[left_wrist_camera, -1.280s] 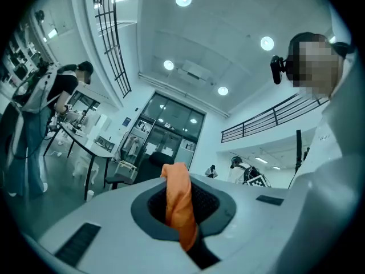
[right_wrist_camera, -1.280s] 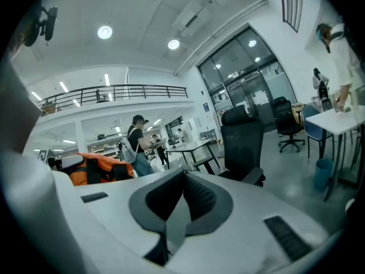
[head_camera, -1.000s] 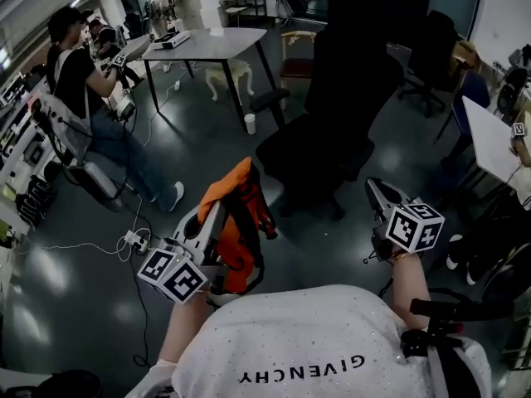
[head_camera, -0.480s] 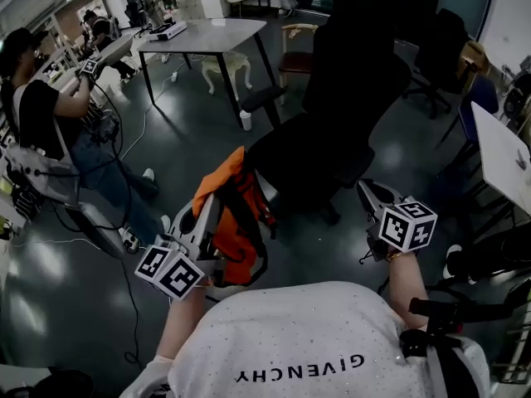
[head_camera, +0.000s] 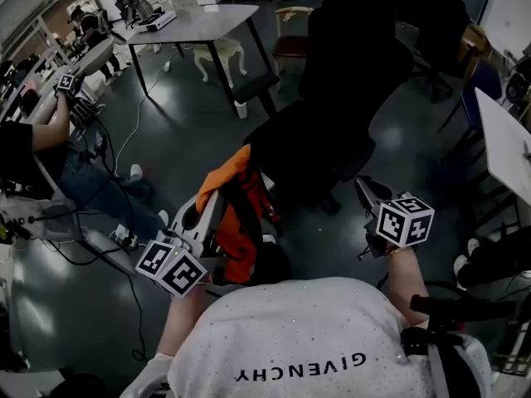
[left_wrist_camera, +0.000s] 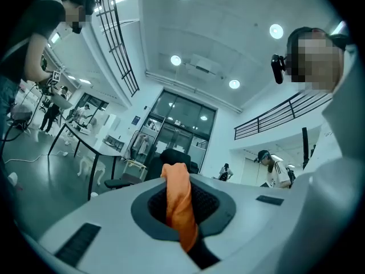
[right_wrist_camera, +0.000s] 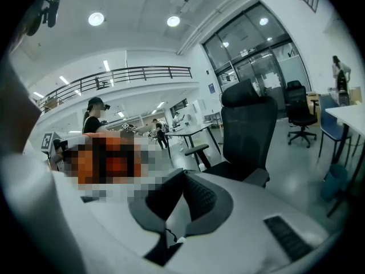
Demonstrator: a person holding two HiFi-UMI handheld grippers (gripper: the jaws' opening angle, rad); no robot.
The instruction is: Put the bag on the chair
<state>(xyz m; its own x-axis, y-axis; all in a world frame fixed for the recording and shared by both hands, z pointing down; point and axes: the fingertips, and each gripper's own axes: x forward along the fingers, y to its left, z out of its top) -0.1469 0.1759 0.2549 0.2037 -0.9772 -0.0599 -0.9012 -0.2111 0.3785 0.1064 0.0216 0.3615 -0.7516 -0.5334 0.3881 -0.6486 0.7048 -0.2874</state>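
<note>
My left gripper [head_camera: 202, 215] is shut on the strap of an orange bag [head_camera: 237, 208] with black trim, which hangs beside it at chest height. In the left gripper view the orange strap [left_wrist_camera: 179, 201] runs up between the closed pads. A black office chair [head_camera: 325, 135] stands just ahead of the bag, its seat facing me; it also fills the middle of the right gripper view as the chair [right_wrist_camera: 248, 135]. My right gripper [head_camera: 371, 196] is held to the right of the chair's seat, open, with nothing between its fingers [right_wrist_camera: 201, 194].
A grey table [head_camera: 197, 21] stands at the back left with a white cup [head_camera: 241, 110] on the floor near it. A seated person [head_camera: 29, 152] and cables are at the left. A white table [head_camera: 504, 139] lies at the right, another black chair [head_camera: 440, 31] behind.
The view has moved forward: the black chair sits nearer and lower in frame, and the seated person has slid to the left edge. The bag stays in my left gripper.
</note>
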